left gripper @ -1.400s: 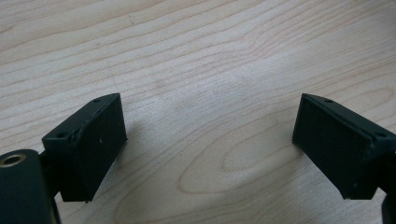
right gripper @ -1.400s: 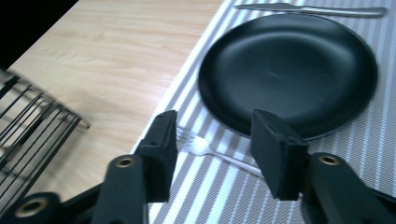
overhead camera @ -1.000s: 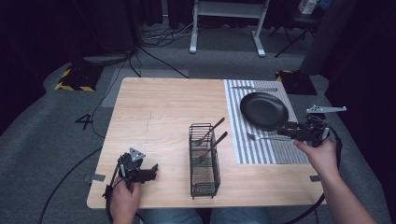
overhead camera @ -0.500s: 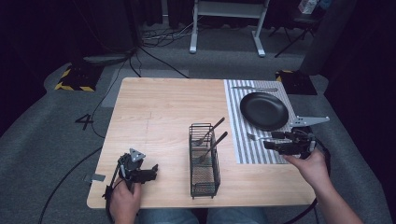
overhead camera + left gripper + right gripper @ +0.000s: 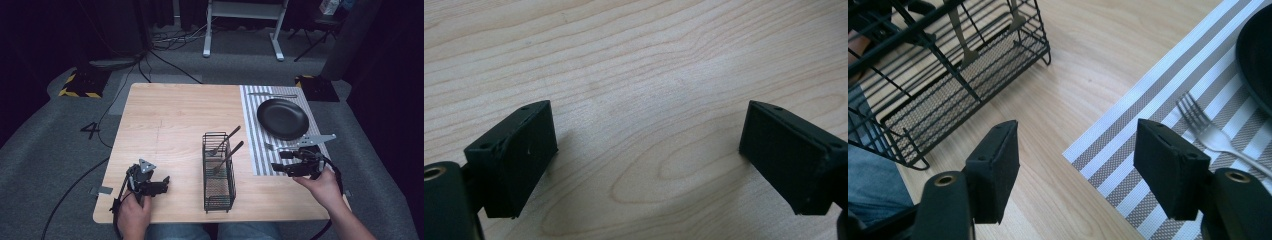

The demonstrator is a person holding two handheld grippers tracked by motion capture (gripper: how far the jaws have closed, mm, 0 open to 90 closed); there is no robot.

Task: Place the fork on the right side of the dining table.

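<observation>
A black wire basket [image 5: 219,172] stands at the table's front middle, with two utensils [image 5: 225,141] leaning in its far end. On the striped placemat [image 5: 252,130] at the right lie a black plate [image 5: 282,118] and a silver fork [image 5: 1215,137]. My right gripper [image 5: 276,167] hovers open over the placemat's near left corner; its jaws frame bare wood and stripes, the basket [image 5: 948,65] ahead to the left. My left gripper [image 5: 164,181] rests open at the table's front left, its wide-apart jaws over bare wood [image 5: 644,100].
Another utensil [image 5: 272,95] lies at the placemat's far edge beyond the plate. The wooden table [image 5: 170,120] stands on grey carpet with cables [image 5: 150,55] and a white stand [image 5: 242,25] behind it.
My right gripper has moved back toward the person and to the left, off the fork beside the plate, which stays on the placemat. The left gripper has not moved.
</observation>
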